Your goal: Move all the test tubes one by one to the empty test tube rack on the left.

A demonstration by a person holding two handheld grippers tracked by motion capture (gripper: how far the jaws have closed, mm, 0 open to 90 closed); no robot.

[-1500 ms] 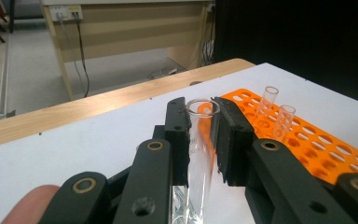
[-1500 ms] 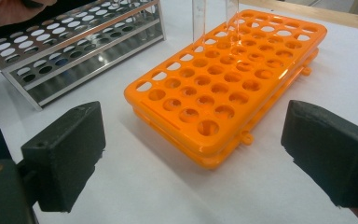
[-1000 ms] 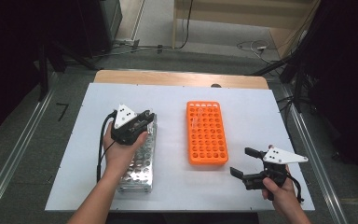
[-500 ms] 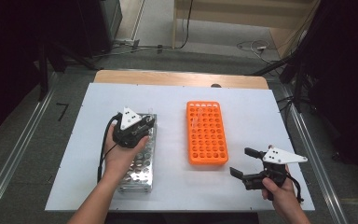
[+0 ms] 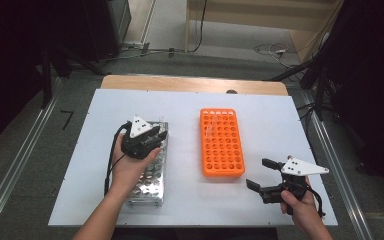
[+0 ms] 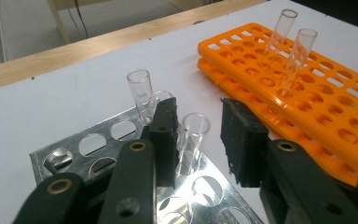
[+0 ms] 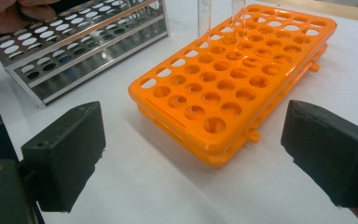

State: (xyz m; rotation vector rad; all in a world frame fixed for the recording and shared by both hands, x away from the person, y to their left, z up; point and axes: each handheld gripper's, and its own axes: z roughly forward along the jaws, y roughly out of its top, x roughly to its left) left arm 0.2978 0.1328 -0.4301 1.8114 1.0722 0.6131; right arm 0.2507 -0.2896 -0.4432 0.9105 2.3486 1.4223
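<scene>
left tongs [image 6: 198,140] just spreading around a glass tube [image 6: 189,144]; right tongs [image 7: 193,158] spread wide.

Black left gripper [image 5: 156,136] w/ brass screws, grey 3-cornered plate, black cable, right gripper [image 5: 257,174] same, bare forearms

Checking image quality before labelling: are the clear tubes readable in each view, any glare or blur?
High view: soft and low in detail, tubes in the orange rack barely show. Left gripper view: tube between the open jaws of the left gripper is sharp, with reflections on the metal rack. Right gripper view: jaw pads slightly soft, tubes cut off at the top edge.
</scene>
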